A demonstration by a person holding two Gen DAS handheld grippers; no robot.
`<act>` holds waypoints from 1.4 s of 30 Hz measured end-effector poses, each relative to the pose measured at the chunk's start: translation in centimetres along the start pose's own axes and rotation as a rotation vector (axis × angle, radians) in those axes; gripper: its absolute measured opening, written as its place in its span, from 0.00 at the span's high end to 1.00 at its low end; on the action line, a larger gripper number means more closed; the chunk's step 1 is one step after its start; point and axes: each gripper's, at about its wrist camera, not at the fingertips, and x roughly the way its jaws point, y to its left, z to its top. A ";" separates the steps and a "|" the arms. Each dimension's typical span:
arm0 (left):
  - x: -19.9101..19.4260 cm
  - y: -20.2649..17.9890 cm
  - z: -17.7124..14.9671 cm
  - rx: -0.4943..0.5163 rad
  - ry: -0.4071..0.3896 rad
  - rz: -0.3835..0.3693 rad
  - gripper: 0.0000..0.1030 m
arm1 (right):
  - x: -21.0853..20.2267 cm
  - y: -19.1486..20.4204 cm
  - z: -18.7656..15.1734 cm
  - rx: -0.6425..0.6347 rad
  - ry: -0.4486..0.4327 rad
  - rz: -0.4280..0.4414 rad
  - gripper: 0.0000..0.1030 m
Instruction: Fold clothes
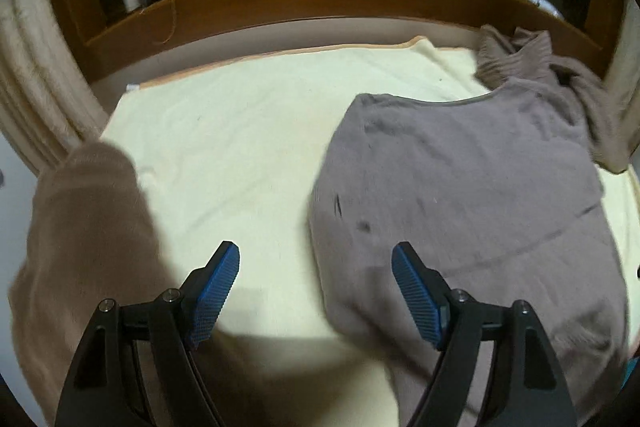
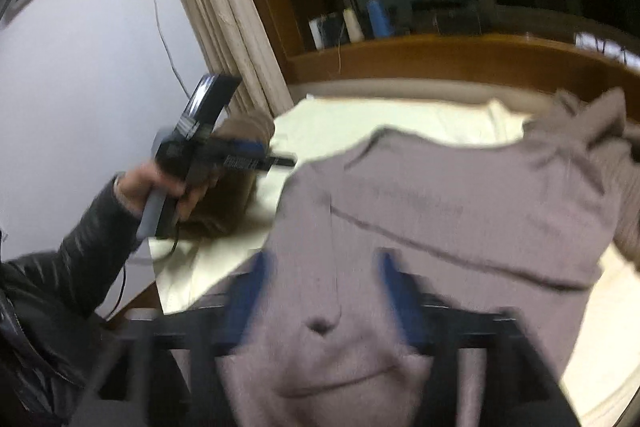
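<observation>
Both grippers are open and a fold of the grey top is laid down.

The grey top lies folded on the pale yellow cloth that covers the table, toward the right side. The left gripper hangs over the top's left edge with its blue pads wide apart and nothing between them. The right gripper is blurry, but its pads stand apart too, one on each side of the grey top, not pinching it. A tan sweater sits at the left edge, and a brown ribbed garment lies bunched at the far right. It looks like one fold is done. Next, I think, the grippers need to pinch an edge of the top and lay it over neatly, or move on to another piece.
</observation>
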 end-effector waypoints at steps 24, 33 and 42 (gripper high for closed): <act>9.2 -2.4 7.1 0.123 0.186 0.085 0.20 | 6.8 -2.0 -2.8 -0.011 0.201 0.141 0.24; 10.2 -3.4 5.9 0.189 0.196 0.151 0.18 | 7.3 -2.2 -3.1 0.018 0.217 0.137 0.22; 10.1 3.3 5.6 0.084 0.187 0.357 0.25 | 8.1 -1.3 -3.9 -0.004 0.276 0.185 0.22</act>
